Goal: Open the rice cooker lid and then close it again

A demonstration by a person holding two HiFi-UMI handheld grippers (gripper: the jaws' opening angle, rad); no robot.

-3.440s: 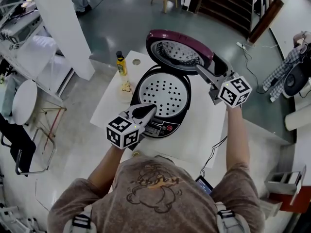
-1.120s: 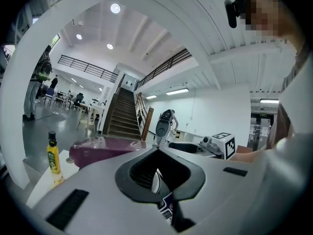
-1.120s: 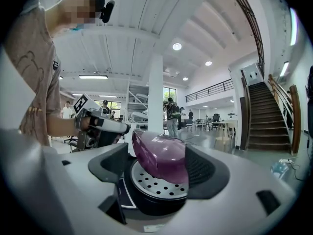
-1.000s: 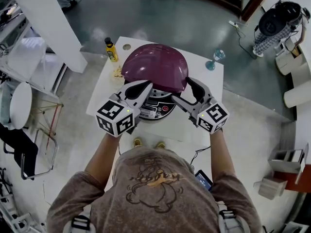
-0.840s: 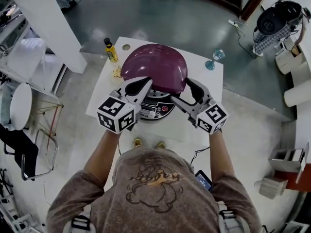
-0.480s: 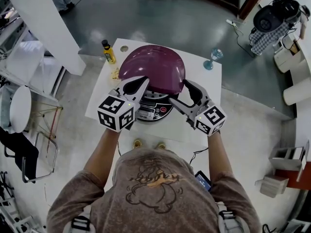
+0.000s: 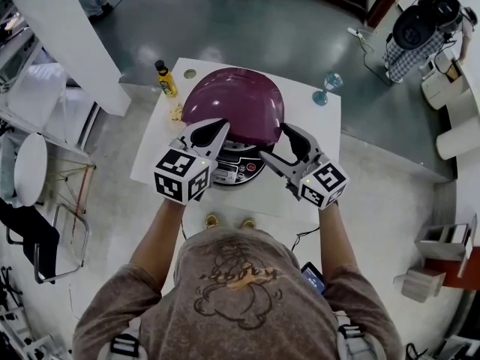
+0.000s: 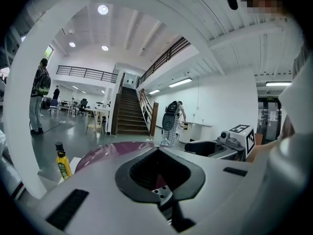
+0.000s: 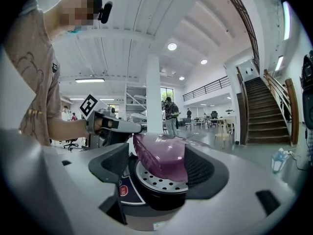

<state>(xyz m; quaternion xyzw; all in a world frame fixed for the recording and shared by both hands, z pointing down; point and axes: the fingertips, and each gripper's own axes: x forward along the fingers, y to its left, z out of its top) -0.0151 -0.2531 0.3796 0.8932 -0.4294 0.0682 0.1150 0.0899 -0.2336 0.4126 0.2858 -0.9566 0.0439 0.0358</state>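
Note:
The rice cooker stands on a white table [image 7: 315, 193]. Its maroon lid [image 7: 232, 103] is lowered over the pot. In the right gripper view the lid [image 9: 161, 163] sits slightly ajar, and a perforated plate [image 9: 156, 179] shows under its front edge. My right gripper [image 7: 274, 142] is open, and its jaws straddle the lid's front right rim [image 9: 157, 151]. My left gripper [image 7: 223, 126] is at the lid's front left, above the control panel [image 7: 238, 169]. Its fingertips meet, with nothing held [image 8: 157, 150].
A yellow bottle [image 7: 165, 79] stands at the table's far left corner, with a small crumpled scrap [image 7: 177, 112] near it. A stemmed glass [image 7: 328, 87] stands at the far right corner. The floor lies beyond the table's edges. A person stands far off at the left [image 8: 40, 94].
At 3.4 s ago the lid stood upright with my right gripper on its rim; now it is down over the pot. Over the last second both grippers have barely moved.

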